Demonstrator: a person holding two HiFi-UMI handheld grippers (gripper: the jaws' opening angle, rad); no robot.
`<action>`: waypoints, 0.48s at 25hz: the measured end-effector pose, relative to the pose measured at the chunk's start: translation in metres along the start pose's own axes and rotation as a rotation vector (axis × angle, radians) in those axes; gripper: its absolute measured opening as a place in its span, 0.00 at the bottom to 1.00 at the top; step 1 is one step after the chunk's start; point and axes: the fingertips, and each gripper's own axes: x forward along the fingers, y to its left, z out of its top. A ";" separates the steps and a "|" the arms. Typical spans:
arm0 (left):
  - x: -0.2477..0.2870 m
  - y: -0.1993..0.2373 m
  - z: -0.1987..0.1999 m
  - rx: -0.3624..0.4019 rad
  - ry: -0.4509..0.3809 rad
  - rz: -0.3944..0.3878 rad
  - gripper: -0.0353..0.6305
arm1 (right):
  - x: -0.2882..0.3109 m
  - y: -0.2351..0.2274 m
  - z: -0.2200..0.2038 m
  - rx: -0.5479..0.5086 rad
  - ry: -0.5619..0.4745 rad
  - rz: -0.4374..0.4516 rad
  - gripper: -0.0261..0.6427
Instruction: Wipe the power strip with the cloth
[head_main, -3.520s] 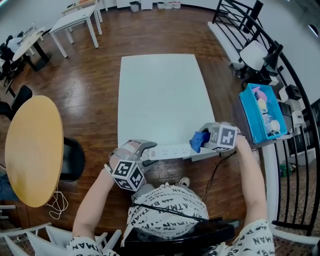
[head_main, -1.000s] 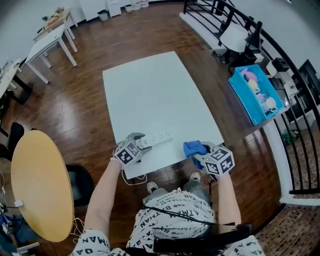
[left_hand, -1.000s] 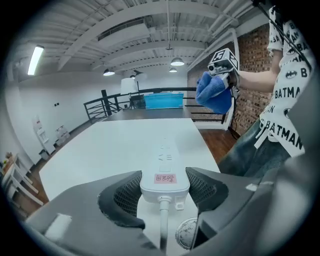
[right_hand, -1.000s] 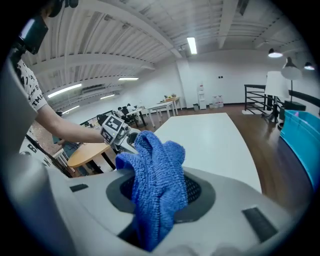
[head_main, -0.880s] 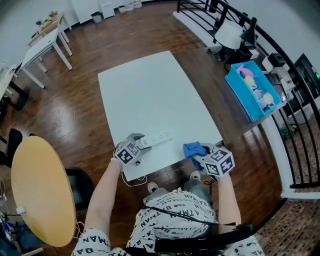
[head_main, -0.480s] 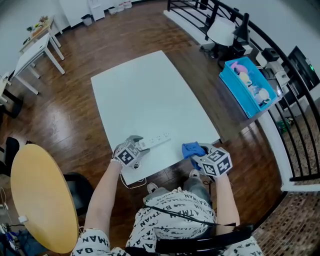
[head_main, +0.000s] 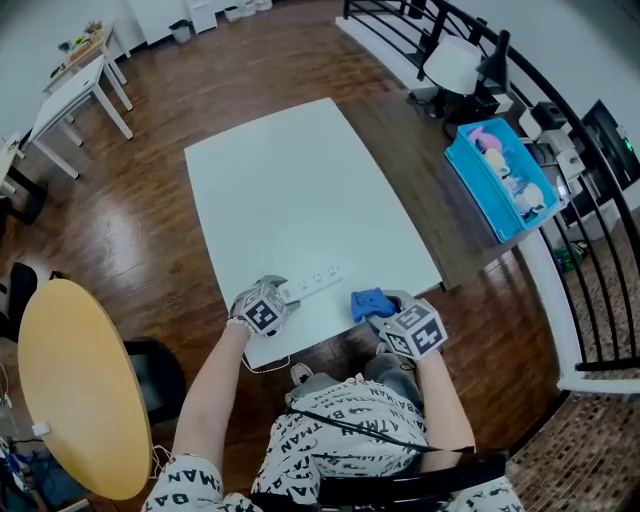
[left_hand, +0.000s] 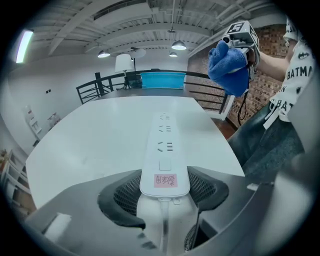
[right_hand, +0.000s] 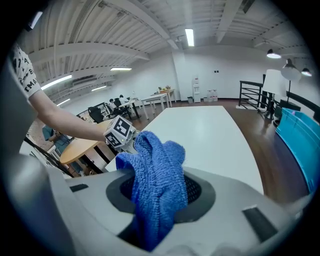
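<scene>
Left tongs (left_hand: 164, 186) are being clamped on the strip (left_hand: 164, 150) at the worktop (head_main: 300, 190) edge. Right tongs (head_main: 385, 312) are being clamped on the cloth (right_hand: 155, 185), near the strip but apart. By hard wiping, the strip could be twisted loose or pushed off.

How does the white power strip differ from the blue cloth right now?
The long white plastic power strip is rigid and straight; the blue terry cloth is soft and bunched. The left gripper clamps the power strip's cord end between its jaws; the right gripper pinches the cloth as a crumpled wad. Shared: each is held by one gripper, and they do not touch.
</scene>
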 end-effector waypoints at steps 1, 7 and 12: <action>0.001 0.000 -0.001 -0.005 0.004 0.001 0.47 | 0.001 0.000 -0.001 -0.001 0.003 0.005 0.25; 0.004 0.004 -0.001 -0.036 0.031 0.033 0.49 | 0.005 -0.004 -0.003 -0.008 0.010 0.029 0.25; -0.011 0.015 0.014 -0.234 -0.087 0.029 0.72 | 0.009 -0.009 0.000 -0.025 0.015 0.067 0.25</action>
